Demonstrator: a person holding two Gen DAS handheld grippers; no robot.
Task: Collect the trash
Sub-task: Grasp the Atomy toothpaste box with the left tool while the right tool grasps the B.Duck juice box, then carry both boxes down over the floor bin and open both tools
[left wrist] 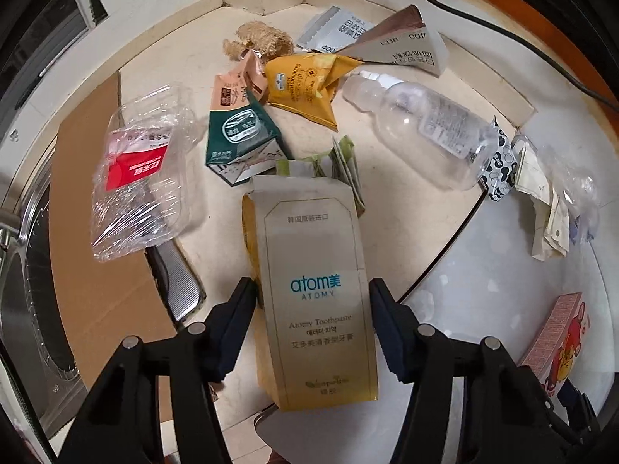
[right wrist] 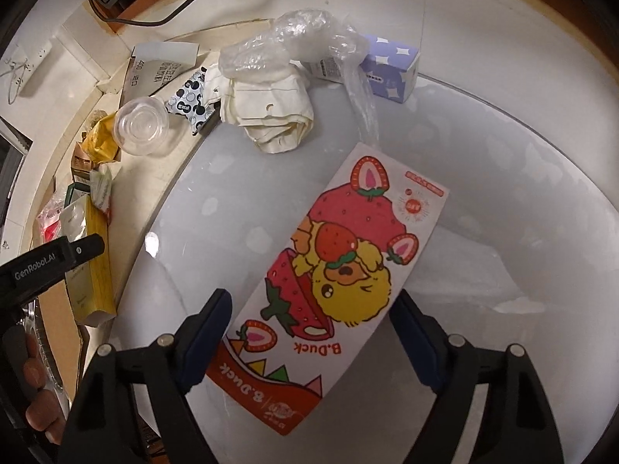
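Note:
In the left wrist view my left gripper [left wrist: 312, 290] is shut on a gold Atomy toothpaste box [left wrist: 317, 290], one finger on each long side; the box points away from me over the floor. It also shows in the right wrist view [right wrist: 91, 270] with the left gripper's finger [right wrist: 83, 249] on it. In the right wrist view my right gripper [right wrist: 311, 305] is open around a B.Duck strawberry box [right wrist: 332, 282] lying flat on a white round surface [right wrist: 503, 193]; the jaws stand apart from its edges.
Floor trash ahead of the left gripper: clear plastic wrap with red label [left wrist: 135, 178], green carton [left wrist: 241, 135], yellow cracker packet [left wrist: 305, 85], clear bottle [left wrist: 421, 120], sandpaper sheets [left wrist: 387, 38]. Crumpled paper [right wrist: 271, 112], plastic bag [right wrist: 301, 34], purple box [right wrist: 390, 69] lie beyond the B.Duck box.

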